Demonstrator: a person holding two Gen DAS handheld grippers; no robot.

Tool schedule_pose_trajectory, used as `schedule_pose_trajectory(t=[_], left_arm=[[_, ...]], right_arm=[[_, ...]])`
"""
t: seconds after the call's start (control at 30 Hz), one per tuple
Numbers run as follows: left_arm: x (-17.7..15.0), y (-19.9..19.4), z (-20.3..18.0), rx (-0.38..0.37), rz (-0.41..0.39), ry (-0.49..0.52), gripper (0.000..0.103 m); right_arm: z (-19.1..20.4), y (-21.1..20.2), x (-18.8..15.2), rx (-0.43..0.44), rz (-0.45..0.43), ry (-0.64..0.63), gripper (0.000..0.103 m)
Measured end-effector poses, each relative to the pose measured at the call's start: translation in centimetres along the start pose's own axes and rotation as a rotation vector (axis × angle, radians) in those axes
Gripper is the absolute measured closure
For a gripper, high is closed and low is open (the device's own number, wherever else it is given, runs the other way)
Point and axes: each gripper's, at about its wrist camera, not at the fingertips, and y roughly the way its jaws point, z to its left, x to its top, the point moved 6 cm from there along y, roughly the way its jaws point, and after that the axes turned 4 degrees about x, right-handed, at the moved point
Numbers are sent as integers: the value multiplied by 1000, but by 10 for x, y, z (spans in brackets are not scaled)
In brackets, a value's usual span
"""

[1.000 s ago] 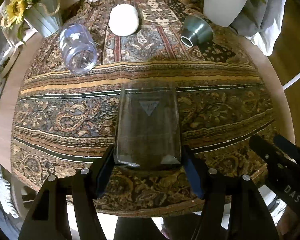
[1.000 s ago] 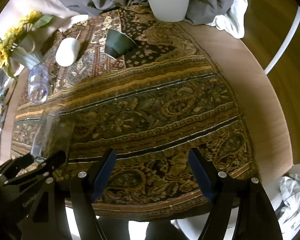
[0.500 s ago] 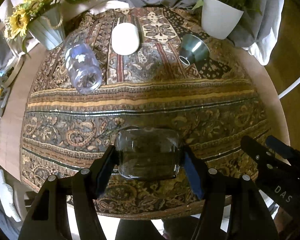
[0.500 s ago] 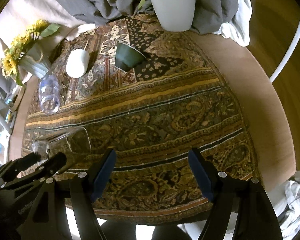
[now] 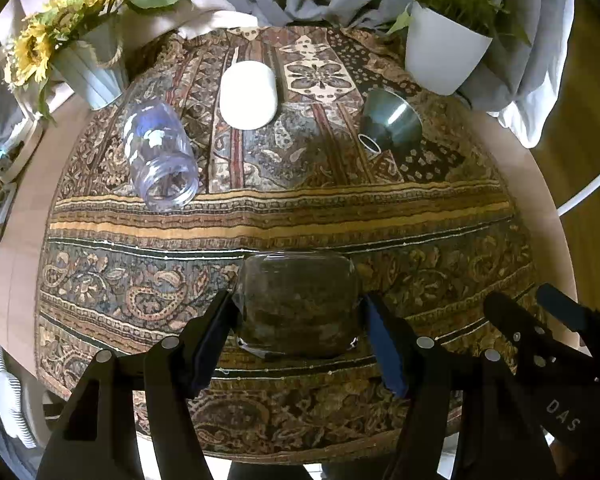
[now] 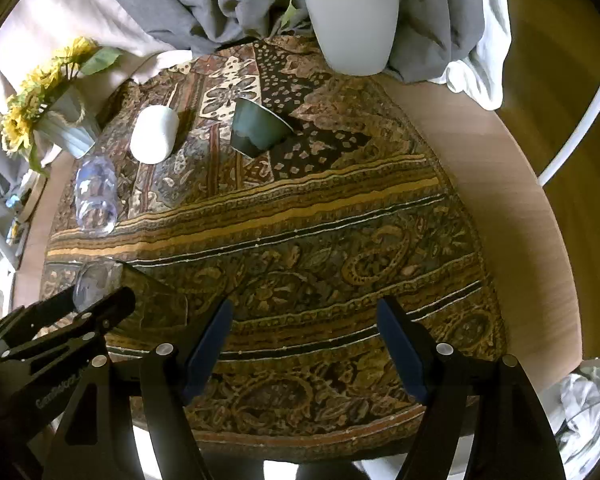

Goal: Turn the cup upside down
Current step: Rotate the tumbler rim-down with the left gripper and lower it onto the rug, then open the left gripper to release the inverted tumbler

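Glass cup (image 5: 298,304) clamped by left gripper (image 5: 296,338) near cloth edge; right gripper (image 6: 304,344) wide, empty.

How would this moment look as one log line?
left gripper: shut on glass cup | cup: tilted above tablecloth | right gripper: open, empty

This looks like a lived-in home, likely a dining or sitting corner. A round wooden table (image 6: 480,168) carries a paisley-patterned cloth (image 5: 300,216), with a sunflower bouquet in a ribbed vase (image 5: 88,72) on one side and a leafy plant in a white pot (image 6: 354,28) on the other. Grey and white fabric (image 6: 204,4) lies heaped behind the table, and everyday drinkware lies on the cloth: a white cup (image 5: 248,96), a green cup (image 6: 258,128) and a clear plastic jar (image 5: 160,152).
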Motion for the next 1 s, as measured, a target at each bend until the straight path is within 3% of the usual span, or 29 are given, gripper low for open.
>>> schedule_pose_trajectory(t=[0.37,0.67,1.0], left_arm=[[-10,-2,3,-19,6,-19,37],[-13,-37,15,-11,-80,-46,10],[-24,-59,43,26,-98,-49,5]], right_arm=[[5,-5,-5,-11,-3,-29,28],[9,-22,-8,-12,-21,-17,23],[31,-47,-11,-2,-45,-39,21]])
